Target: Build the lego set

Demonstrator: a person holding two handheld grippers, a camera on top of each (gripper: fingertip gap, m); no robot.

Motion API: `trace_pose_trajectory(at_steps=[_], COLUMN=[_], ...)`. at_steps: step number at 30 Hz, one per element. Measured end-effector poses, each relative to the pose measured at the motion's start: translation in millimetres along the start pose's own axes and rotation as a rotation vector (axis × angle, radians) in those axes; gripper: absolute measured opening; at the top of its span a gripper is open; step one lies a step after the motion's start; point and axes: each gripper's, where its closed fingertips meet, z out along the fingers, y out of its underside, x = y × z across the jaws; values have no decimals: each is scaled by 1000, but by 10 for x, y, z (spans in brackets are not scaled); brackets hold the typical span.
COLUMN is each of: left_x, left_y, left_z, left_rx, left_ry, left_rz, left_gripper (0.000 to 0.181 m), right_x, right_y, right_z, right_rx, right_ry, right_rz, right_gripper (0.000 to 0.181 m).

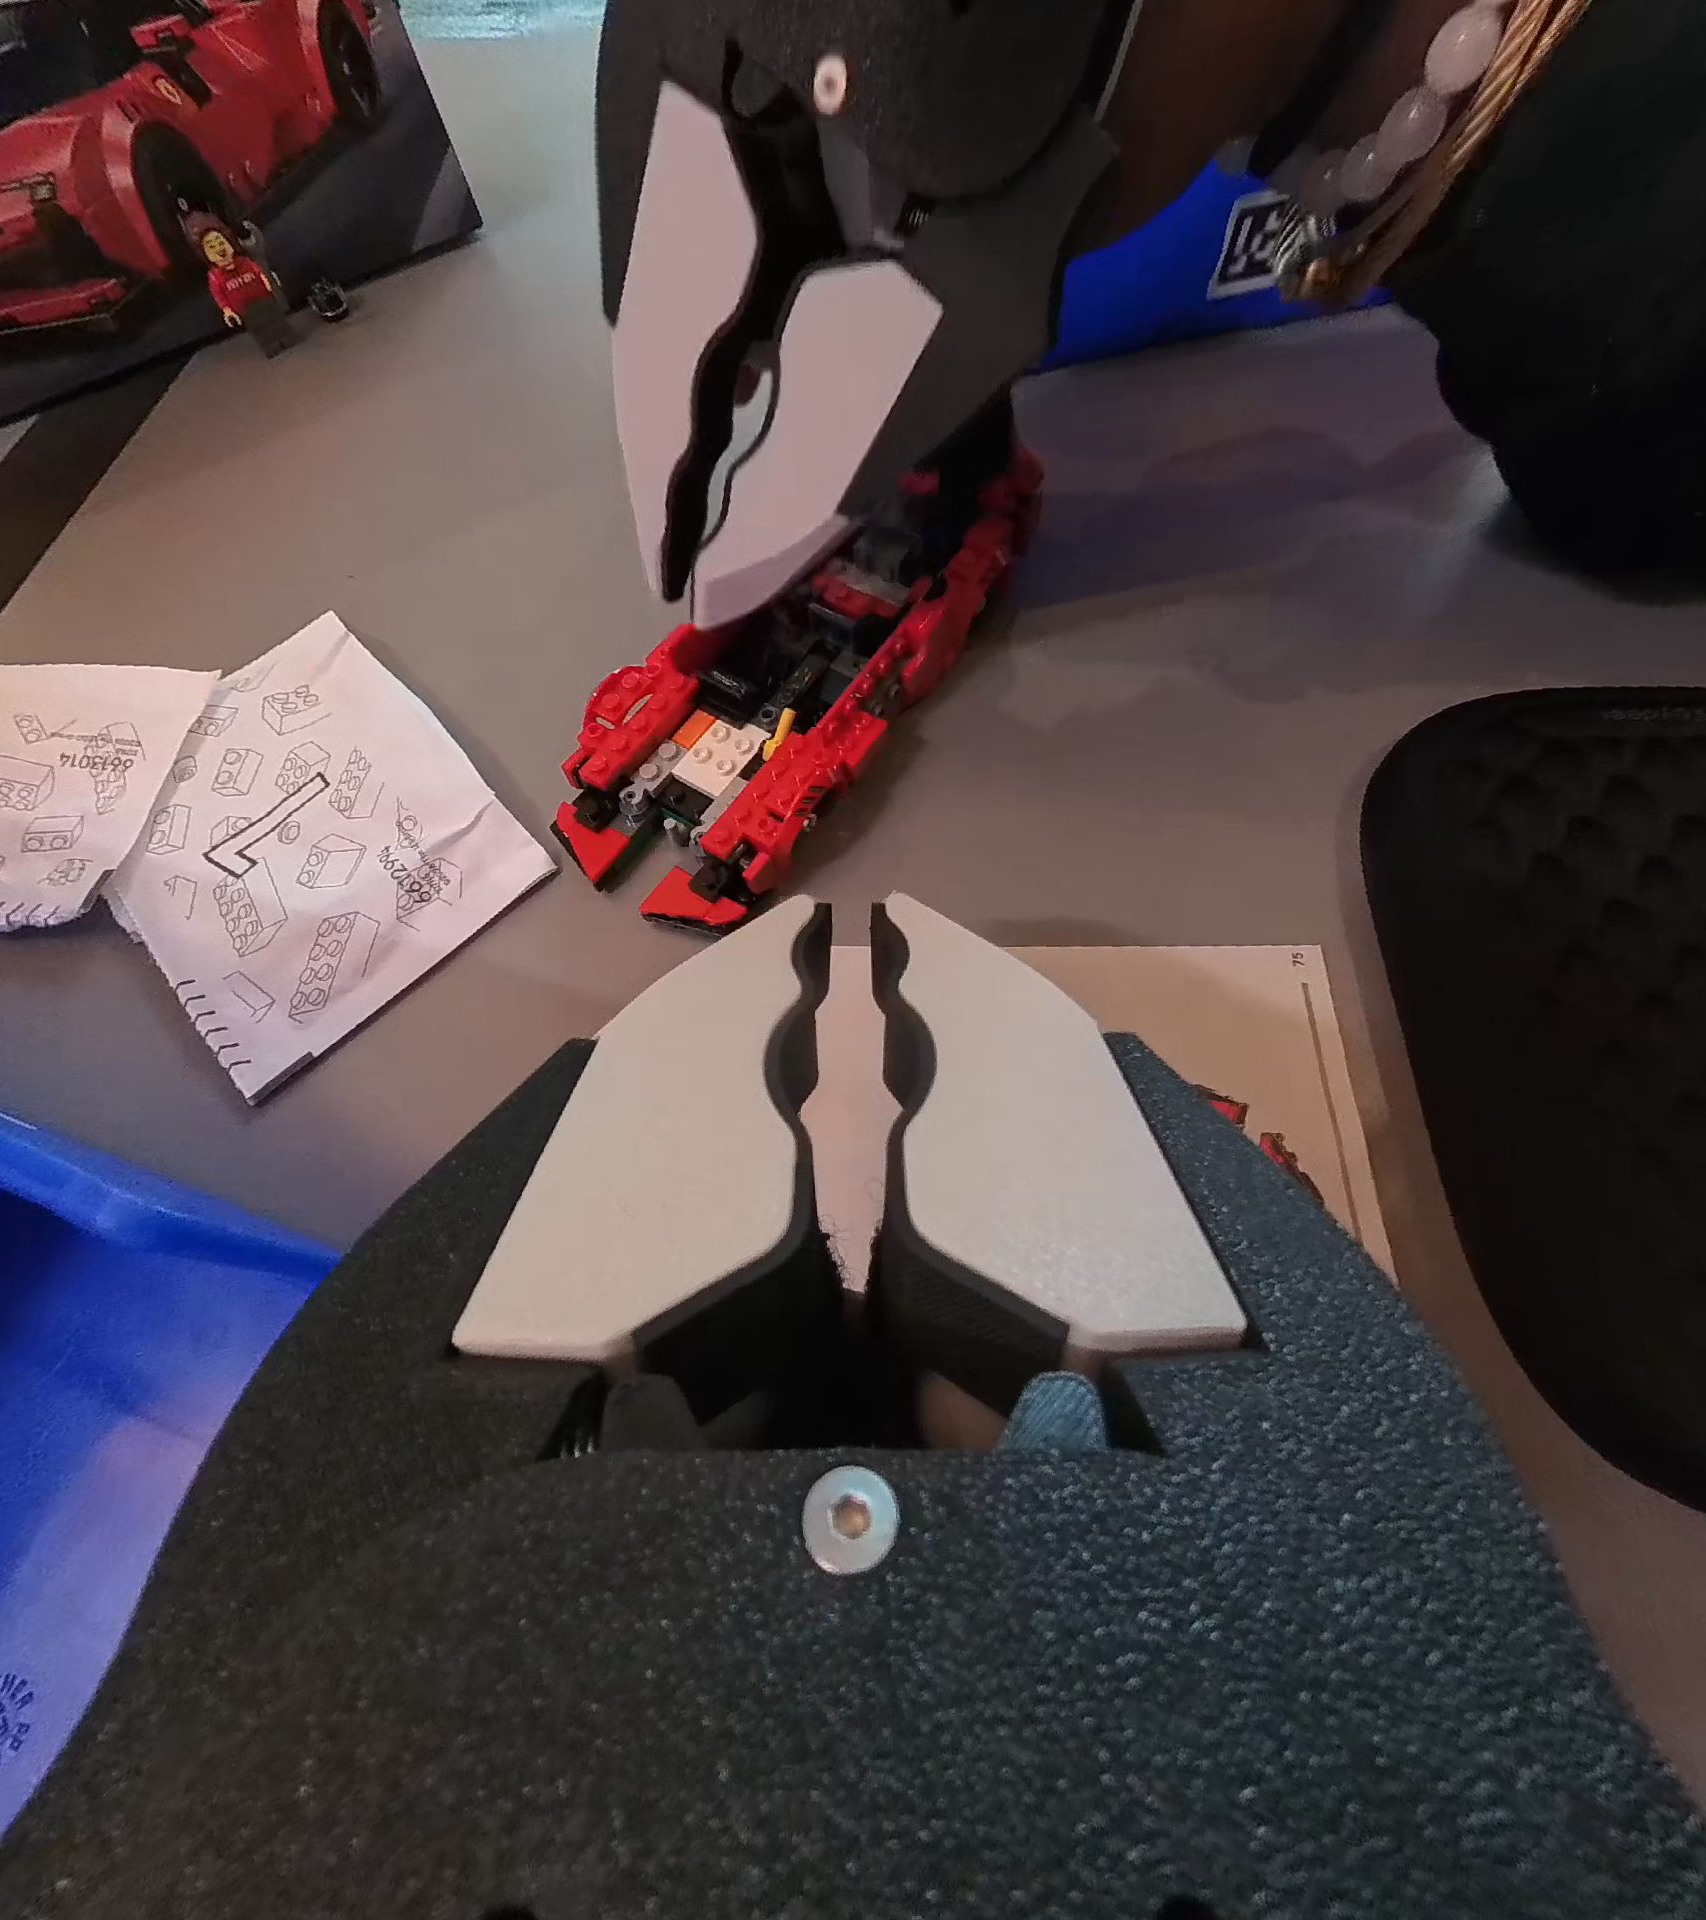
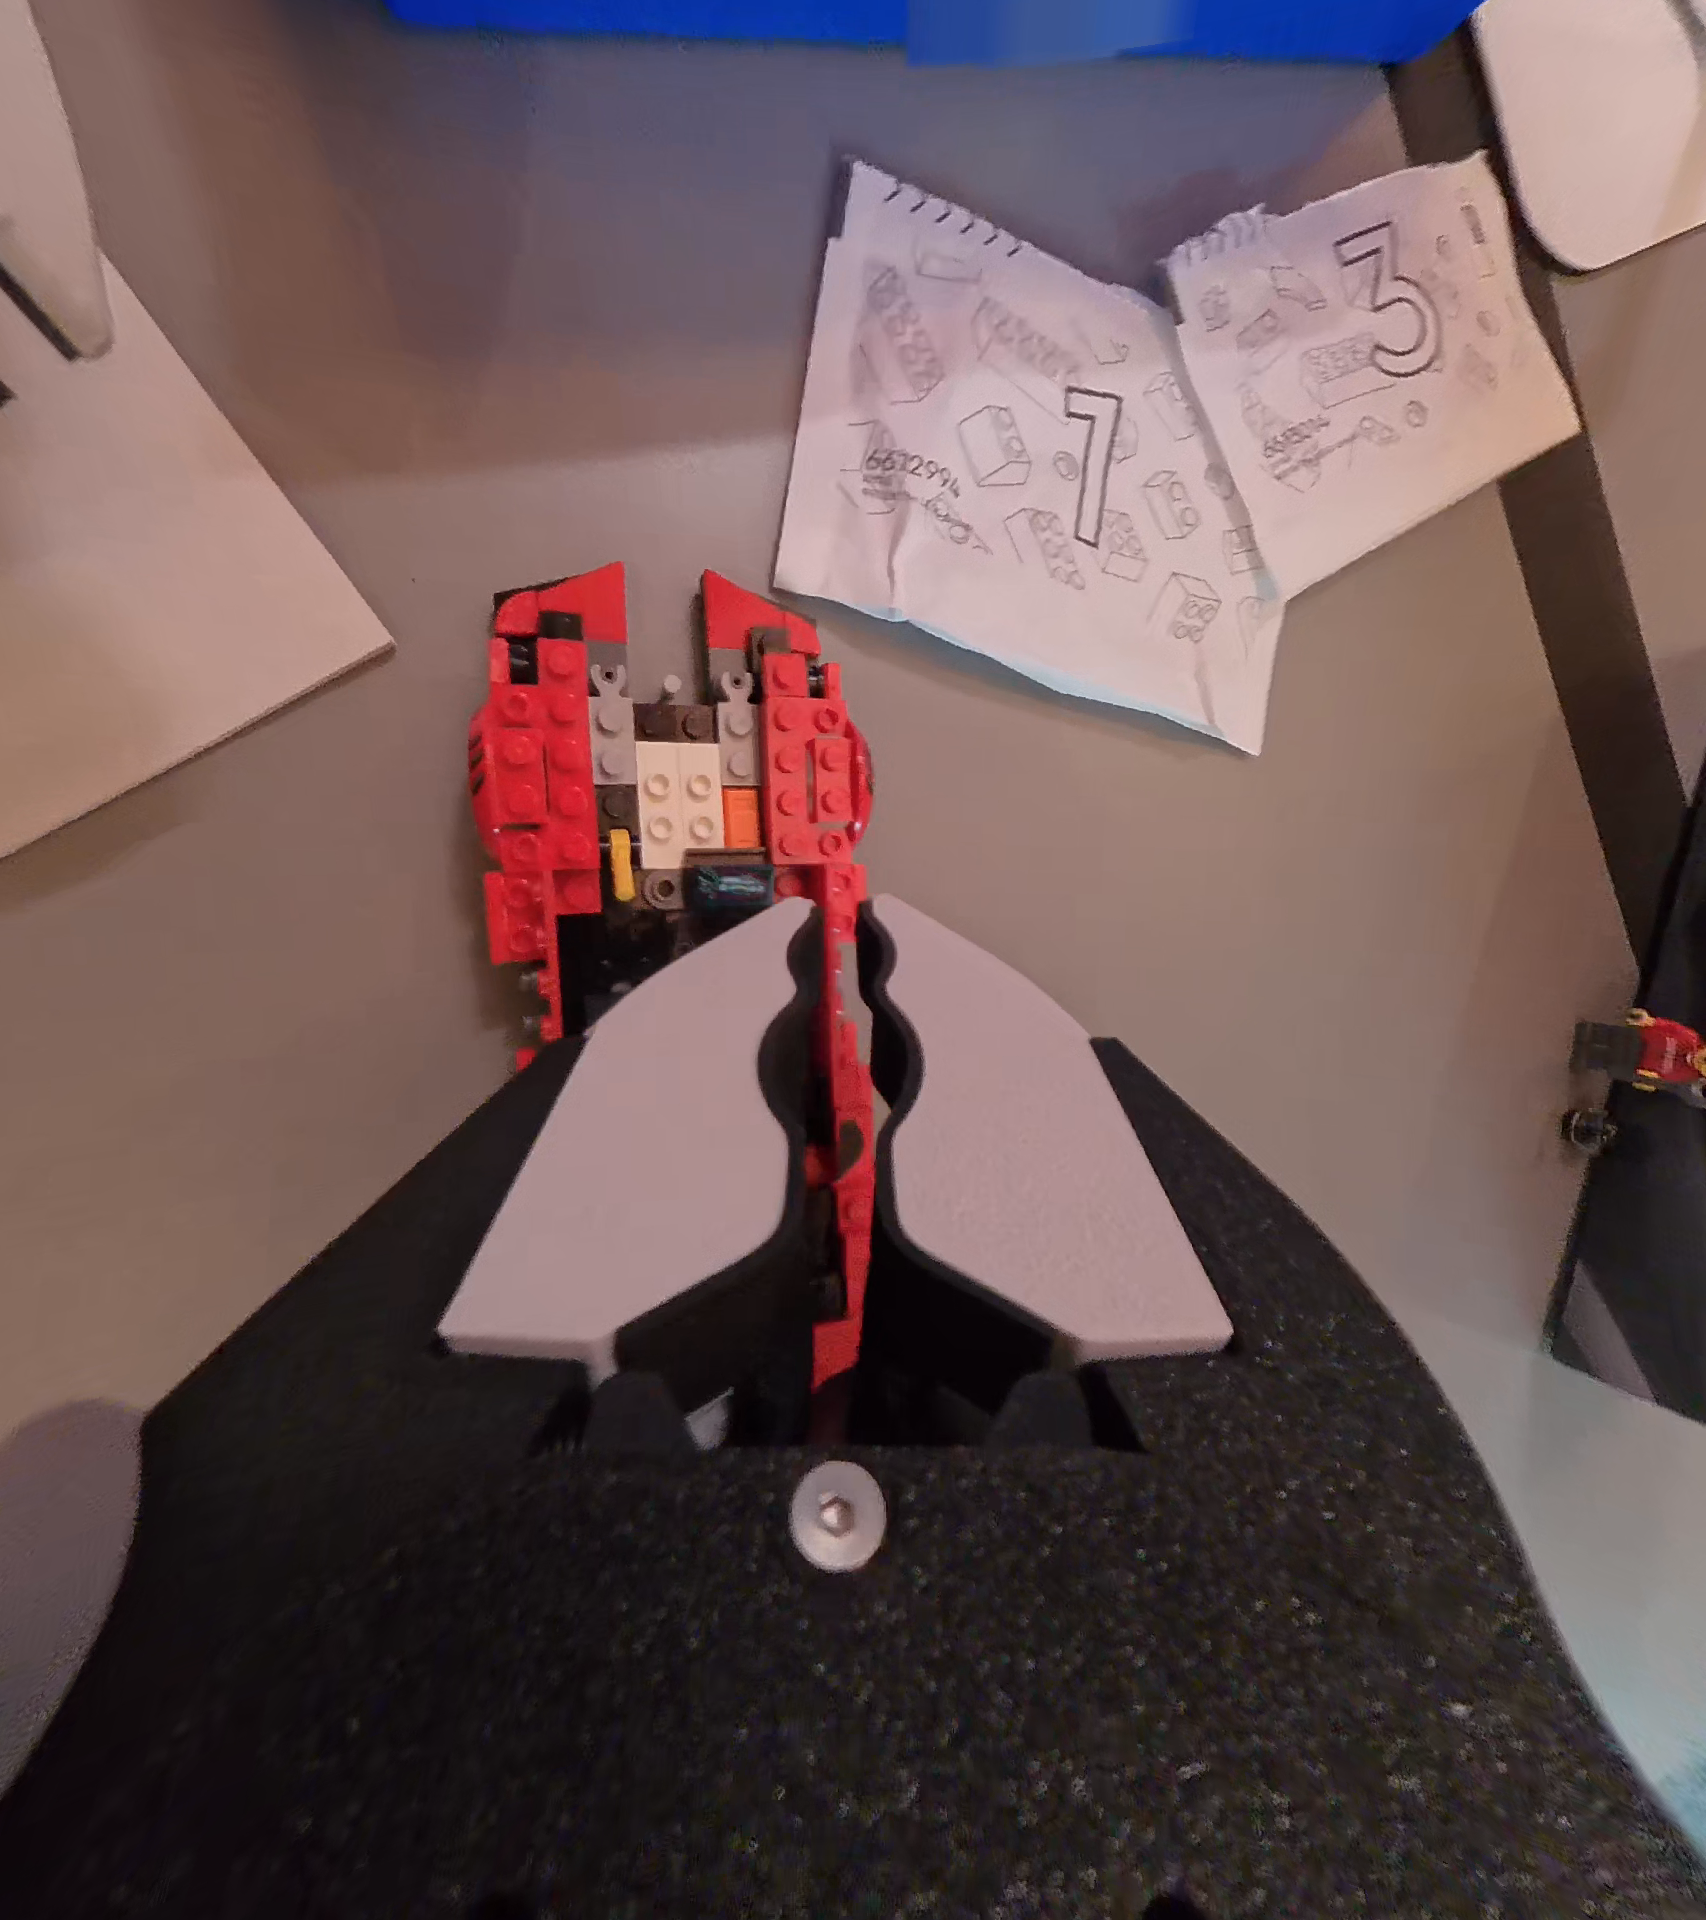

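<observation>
Blue bin [image 1: 49, 1403]: sitting at the left edge of the desk [image 1: 1192, 540], well apart from the work. Its contents are not showing.

Paper bags [image 1: 205, 831]: two torn, empty parts bags are lying flat just left of the car, partly overlapping. A sweep of either tool could drag them onto the model.

Box and figure: the set's box [image 1: 101, 156] is resting at the far left, with a small toy figure [image 1: 241, 275] standing in front of it.

Car [image 1: 776, 727]: the half-built red model is sitting on the desk near the middle, nose toward the left gripper, studs and inner parts still uncovered.

Left gripper [image 1: 851, 914]: hovering just short of the car's nose, above the instruction booklet [image 1: 1244, 1039]. Its jaws are standing nearly together with a narrow gap, holding nothing.

Right gripper [image 2: 836, 914]: coming down over the car's rear half. Its jaws are straddling the red side wall with only a slim gap; whether they are truly pinching it cannot be told.

Risk, side wall: a squeeze or twist here is likely to pop the thin red strip off its studs.

Risk, sliding: nothing is bracing the car, so a downward push could skid or tip it.

Risk, collision: both tools are working close, and a reach by the left could knock the nose pieces.
</observation>
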Motion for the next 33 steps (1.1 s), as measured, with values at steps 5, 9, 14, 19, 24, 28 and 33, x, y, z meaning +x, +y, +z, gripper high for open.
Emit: trace_pose_trajectory(at_steps=[5, 9, 14, 19, 24, 28, 33], left_x=[-22, -10, 21, 24, 32, 38, 22], left_y=[7, -8, -19, -9, -10, -11, -16], left_z=[7, 5, -13, -29, -28, -28, -47], left_rx=[-9, -7, -6, -5, 1, 4, 10], left_ry=[-12, -14, -12, -13, -4, 0, -5], left_rz=[-4, 4, 13, 16, 16, 20, 22], left_gripper=[7, 7, 7, 7, 7, 7, 7], right_x=[-6, -208, -262, -257, -265, -247, -213], right_y=[62, 117, 213, 229, 228, 243, 186], right_z=[-183, -149, 17, 79, 90, 96, 58], right_rx=[19, -28, -139, -186, -223, -241, -198], right_ry=[-44, -166, -220, -205, -198, -195, -173], right_rz=[103, 118, 106, 68, 46, 21, -5], right_gripper=[3, 5, 8, 8, 12, 2, 0])
